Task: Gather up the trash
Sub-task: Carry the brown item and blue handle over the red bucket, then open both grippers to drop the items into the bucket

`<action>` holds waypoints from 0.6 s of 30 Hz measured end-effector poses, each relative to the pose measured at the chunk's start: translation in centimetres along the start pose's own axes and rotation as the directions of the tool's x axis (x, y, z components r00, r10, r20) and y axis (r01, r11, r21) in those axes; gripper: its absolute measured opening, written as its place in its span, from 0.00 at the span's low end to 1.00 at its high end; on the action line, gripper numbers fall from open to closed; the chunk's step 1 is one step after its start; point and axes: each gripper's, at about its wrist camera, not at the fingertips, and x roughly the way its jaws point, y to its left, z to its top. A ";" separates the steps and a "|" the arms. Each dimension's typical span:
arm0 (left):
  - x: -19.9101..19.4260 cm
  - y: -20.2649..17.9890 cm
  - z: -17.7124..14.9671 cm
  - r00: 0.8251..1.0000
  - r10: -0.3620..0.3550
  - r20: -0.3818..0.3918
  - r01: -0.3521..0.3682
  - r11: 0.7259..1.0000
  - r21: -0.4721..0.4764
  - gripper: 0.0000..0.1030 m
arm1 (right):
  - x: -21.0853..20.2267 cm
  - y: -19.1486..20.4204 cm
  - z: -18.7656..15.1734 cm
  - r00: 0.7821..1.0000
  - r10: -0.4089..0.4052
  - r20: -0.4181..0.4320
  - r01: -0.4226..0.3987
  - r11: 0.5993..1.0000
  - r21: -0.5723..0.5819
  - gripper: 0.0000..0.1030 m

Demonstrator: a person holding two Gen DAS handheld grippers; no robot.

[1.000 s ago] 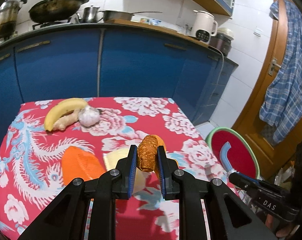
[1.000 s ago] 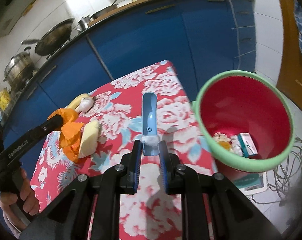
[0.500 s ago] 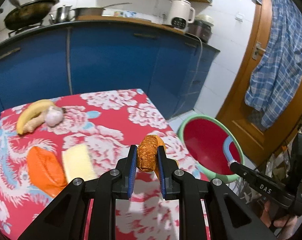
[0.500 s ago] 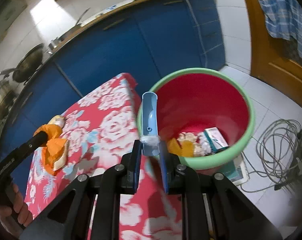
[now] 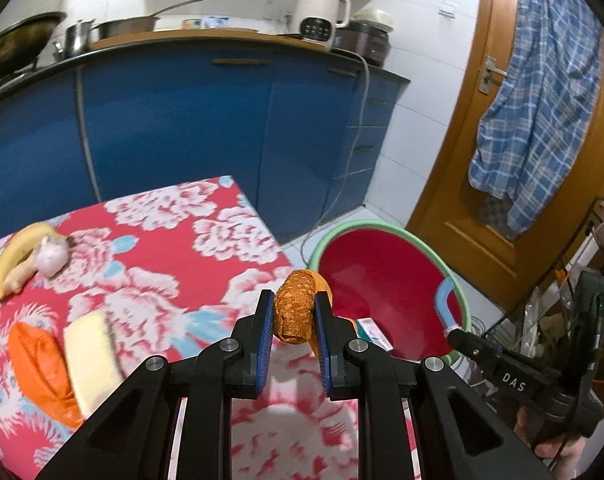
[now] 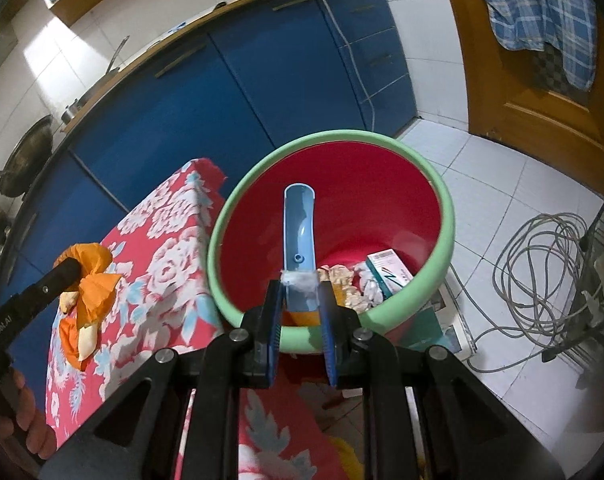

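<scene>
Here, in the left wrist view, the left gripper is clamped on a peel, orange, rough and curled, at the table's near corner and just short of the bin. The step in hand looks like the carry to the bin; next the peel should clear the green rim before the jaws part. The cloth is a glossy red floral print. A banana, a garlic bulb, an orange bag and a pale block lie on it.

In the right wrist view, the right gripper pinches a scrap, a smooth, curved, pale-blue plastic strip with white fluff at the grip. It hangs over the bin, a round red tub, green-rimmed, holding a box and crumpled paper. Letting go should drop it inside.
</scene>
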 end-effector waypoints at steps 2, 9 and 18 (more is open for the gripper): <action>0.6 -0.8 0.2 1.000 -0.012 -0.004 0.012 1.000 0.011 0.19 | 0.1 -0.5 0.1 1.000 -0.011 0.001 0.011 1.000 0.012 0.23; 2.5 -3.0 0.5 0.999 -0.042 -0.023 0.043 0.998 0.044 0.19 | 0.1 -2.0 0.5 1.000 -0.025 0.014 0.025 0.999 0.037 0.23; 5.5 -4.9 0.4 0.995 -0.060 -0.081 0.067 0.995 0.078 0.20 | 0.0 -3.2 0.4 1.000 -0.025 0.014 0.024 0.998 0.057 0.23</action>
